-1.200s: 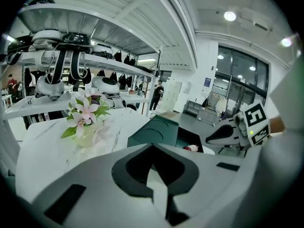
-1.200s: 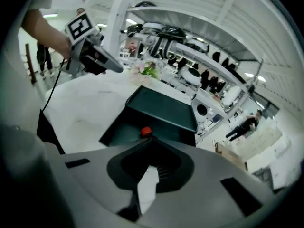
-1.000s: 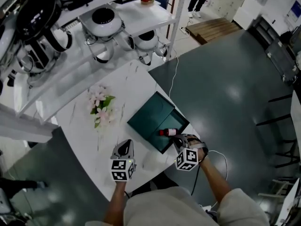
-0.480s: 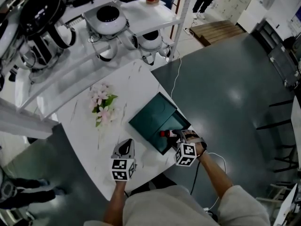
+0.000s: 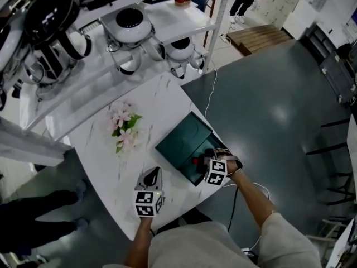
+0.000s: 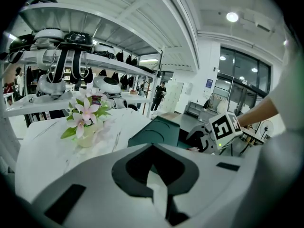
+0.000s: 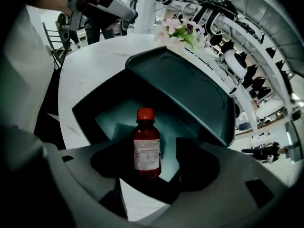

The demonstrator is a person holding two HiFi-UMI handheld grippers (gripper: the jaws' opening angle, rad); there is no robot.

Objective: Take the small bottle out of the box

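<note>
The dark green box point(image 5: 179, 144) lies on the white marble table point(image 5: 100, 144), its lid point(image 7: 190, 89) slid back off the near end. In that uncovered end sits the small brown bottle point(image 7: 146, 148) with a red cap point(image 5: 196, 162) and a white label, cap pointing away from my right gripper. My right gripper point(image 7: 147, 167) reaches into the box with its jaws opening. The bottle stands between them with a gap on each side. My left gripper point(image 5: 151, 173) rests over the table near its front edge, left of the box, shut and holding nothing.
A vase of pink flowers point(image 5: 124, 128) stands on the table behind the left gripper. White shelving point(image 5: 167, 15) with round white and black devices runs along the back. A cable point(image 5: 209, 91) trails on the dark floor right of the table. A person's legs point(image 5: 39, 214) show at the lower left.
My right gripper has moved forward into the box, and its jaws now stand on either side of the bottle. The left gripper has stayed where it was.
</note>
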